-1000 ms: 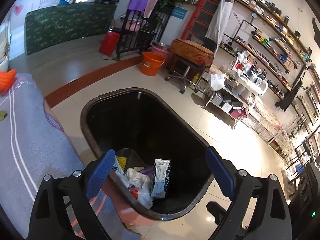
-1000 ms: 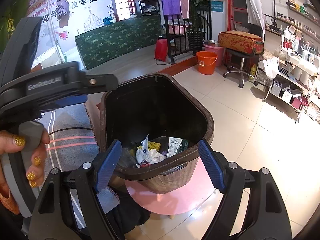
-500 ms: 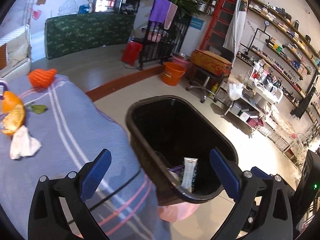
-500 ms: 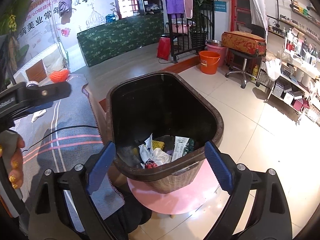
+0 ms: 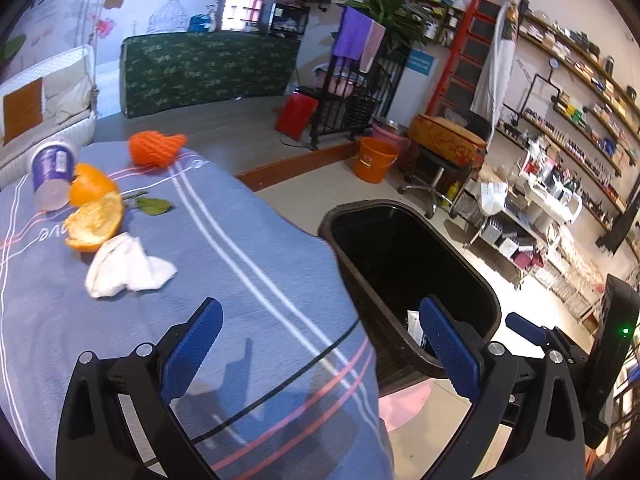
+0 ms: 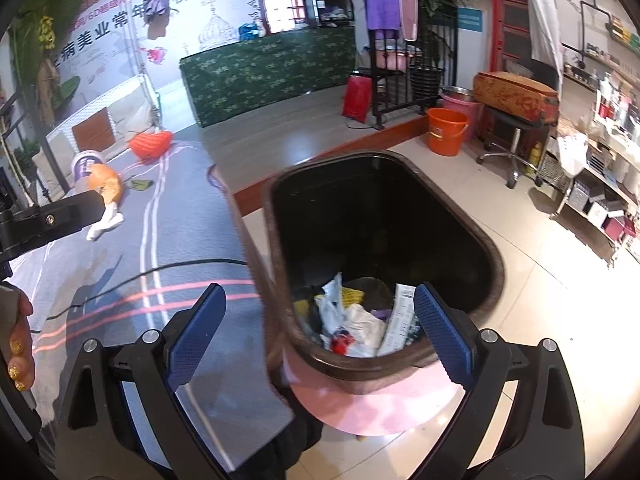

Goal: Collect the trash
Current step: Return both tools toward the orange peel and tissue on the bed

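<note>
A dark bin (image 5: 400,256) with a brown rim stands beside a table under a blue striped cloth (image 5: 248,280). On the cloth lie a crumpled white tissue (image 5: 128,266), orange peel (image 5: 94,212), a green leaf (image 5: 154,206), a tipped purple cup (image 5: 52,172) and an orange foam net (image 5: 156,148). My left gripper (image 5: 320,332) hangs open over the cloth's near edge, empty. My right gripper (image 6: 320,312) hovers over the bin (image 6: 380,216), its jaws opening with nothing held. Wrappers and paper (image 6: 360,320) lie in the bin.
A thin black cable (image 5: 280,384) crosses the cloth. The bin sits on a pink stool (image 6: 380,408). An orange bucket (image 5: 376,160), a stool bearing a patterned case (image 5: 448,144) and crowded shelves (image 5: 560,184) stand on the tiled floor to the right. A hand (image 6: 18,356) holds the left gripper.
The left gripper has swung left from above the bin to above the cloth, bringing the tissue, peel and cup into view. The right gripper's jaws have widened over the bin.
</note>
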### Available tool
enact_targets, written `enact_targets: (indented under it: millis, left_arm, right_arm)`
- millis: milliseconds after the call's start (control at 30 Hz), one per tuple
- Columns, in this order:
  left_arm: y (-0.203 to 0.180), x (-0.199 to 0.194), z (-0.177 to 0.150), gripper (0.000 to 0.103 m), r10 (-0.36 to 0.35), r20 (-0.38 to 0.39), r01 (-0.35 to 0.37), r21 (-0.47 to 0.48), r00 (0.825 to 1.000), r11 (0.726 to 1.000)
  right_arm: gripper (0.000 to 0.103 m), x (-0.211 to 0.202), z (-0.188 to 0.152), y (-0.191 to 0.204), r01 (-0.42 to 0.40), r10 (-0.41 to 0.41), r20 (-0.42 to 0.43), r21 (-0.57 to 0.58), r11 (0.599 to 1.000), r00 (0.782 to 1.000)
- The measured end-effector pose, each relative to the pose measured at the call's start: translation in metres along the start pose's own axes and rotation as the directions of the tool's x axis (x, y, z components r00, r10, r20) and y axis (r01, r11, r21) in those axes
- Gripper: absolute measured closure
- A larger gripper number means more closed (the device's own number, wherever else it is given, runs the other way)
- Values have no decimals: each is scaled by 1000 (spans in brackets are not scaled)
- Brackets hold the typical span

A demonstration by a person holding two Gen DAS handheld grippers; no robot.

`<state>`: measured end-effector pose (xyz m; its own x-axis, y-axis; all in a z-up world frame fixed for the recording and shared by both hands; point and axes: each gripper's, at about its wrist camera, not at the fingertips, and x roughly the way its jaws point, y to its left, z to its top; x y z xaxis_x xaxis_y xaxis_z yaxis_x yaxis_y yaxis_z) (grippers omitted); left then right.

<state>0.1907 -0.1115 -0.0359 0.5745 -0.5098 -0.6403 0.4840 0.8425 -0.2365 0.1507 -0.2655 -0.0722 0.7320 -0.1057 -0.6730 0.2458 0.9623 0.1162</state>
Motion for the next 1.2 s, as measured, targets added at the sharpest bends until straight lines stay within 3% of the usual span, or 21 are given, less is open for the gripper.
enact_targets:
  millis: [167, 367, 633, 833, 967, 1200]
  left_arm:
    - [21, -12, -3, 6, 27, 14, -27, -19, 1000, 999]
    - [64, -25, -13, 6, 143, 8, -142, -61, 990, 988]
    - [122, -40, -23, 7, 223, -15, -223, -154, 975, 963]
    - [154, -54, -18, 7, 257, 3, -251, -203, 967, 946]
    - [176, -60, -14, 7, 272, 14, -260, -243, 962, 934]
    - [204, -63, -15, 7, 278, 8, -260, -322, 961, 910]
  right_arm:
    - [9, 3, 7, 23, -41, 41, -1, -37, 998, 999]
    - [9, 10, 19, 54, -104, 105, -2, -91, 990, 995]
    - [9, 24, 32, 110, -216, 211, -45, -196, 957, 976]
    - [9, 45, 45, 158, -320, 294, -135, -271, 908, 946]
    - [9, 68, 55, 198, -398, 338, -227, -315, 862, 913]
    - [9, 110, 62, 256, -413, 295, -330, -388, 824, 897]
